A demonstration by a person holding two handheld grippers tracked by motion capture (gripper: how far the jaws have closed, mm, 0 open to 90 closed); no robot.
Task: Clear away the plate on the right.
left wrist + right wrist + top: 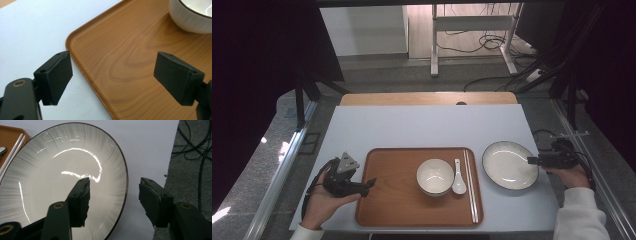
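Where right gripper (113, 202) gapes, plate (50, 182) rim between jaws, seemingly untouched.

A glossy glazed plate (62, 182), pale with fine grey streaks and a dark rim, mirrors the lights beneath the right gripper (113, 202), whose matt black jaws carry rough-edged foam-like pads. Between the left gripper's (112, 80) matt black pads lies a smooth wood-grain tray (130, 57), satin in finish. Beyond it, a ribbed white ceramic bowl (190, 17); beneath, a matt white tabletop (30, 32).
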